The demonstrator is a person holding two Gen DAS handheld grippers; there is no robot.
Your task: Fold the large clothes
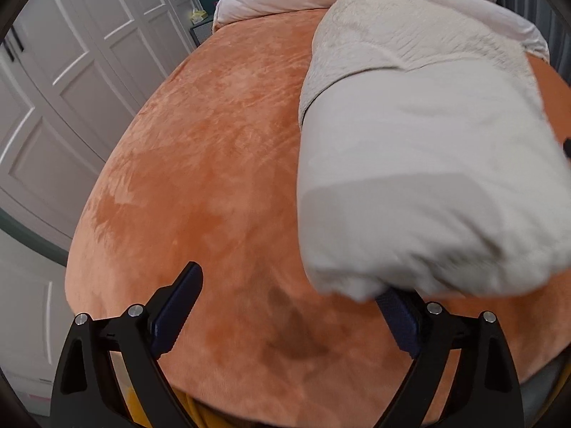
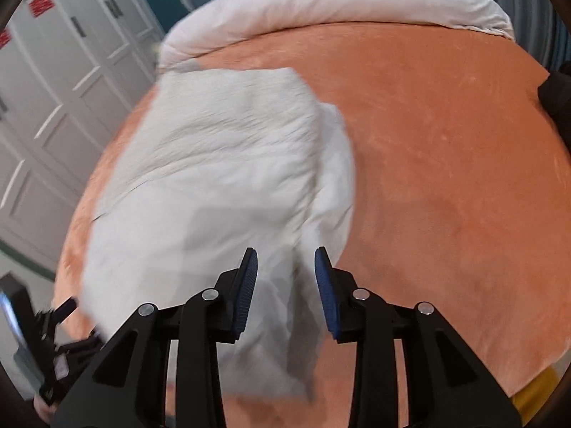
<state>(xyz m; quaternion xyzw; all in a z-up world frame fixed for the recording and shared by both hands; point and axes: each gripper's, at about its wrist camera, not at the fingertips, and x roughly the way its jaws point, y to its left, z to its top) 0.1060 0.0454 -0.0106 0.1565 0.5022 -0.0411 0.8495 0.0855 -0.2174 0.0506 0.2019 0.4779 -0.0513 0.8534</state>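
A large pale grey-white garment (image 1: 421, 178) lies on the orange bed cover (image 1: 214, 164), with a fuzzy lining showing at its far end. My left gripper (image 1: 289, 285) is open; its right finger sits under the garment's near edge, its left finger over bare cover. In the right wrist view the garment (image 2: 214, 178) is blurred and spreads from the bed's left side toward me. My right gripper (image 2: 285, 260) is open, and a fold of the garment hangs between its blue pads without being clamped. The left gripper (image 2: 64, 314) shows at the lower left there.
A bunched pink-white duvet (image 2: 321, 3) lies across the head of the bed. White panelled wardrobe doors (image 1: 53, 89) stand along the left side. The bed cover's right half (image 2: 446, 160) is bare. A dark object (image 2: 556, 96) sits at the bed's right edge.
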